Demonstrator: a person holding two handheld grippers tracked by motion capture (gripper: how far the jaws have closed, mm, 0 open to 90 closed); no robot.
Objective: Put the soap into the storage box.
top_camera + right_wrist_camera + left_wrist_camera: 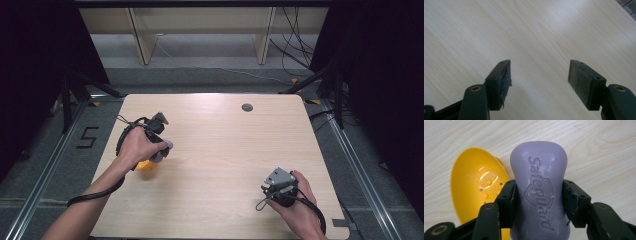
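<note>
A lilac bar of soap (540, 187) stamped with a brand name is clamped at its waist between the pads of my left gripper (539, 200), which is shut on it. Just behind and left of the bar lies a yellow soap dish (476, 185) with drain holes and small bumps; the bar hangs above its edge. In the high view the left gripper (159, 150) is at the table's left, with the soap's tip (169, 145) and the yellow dish (145, 165) peeking out under the hand. My right gripper (540, 77) stands open over bare wood, at the front right (280, 187).
The light wooden table (220, 150) has a small round grommet hole (247, 107) near its far edge. Dark curtains, stands and cables surround the table, with a shelf frame behind it.
</note>
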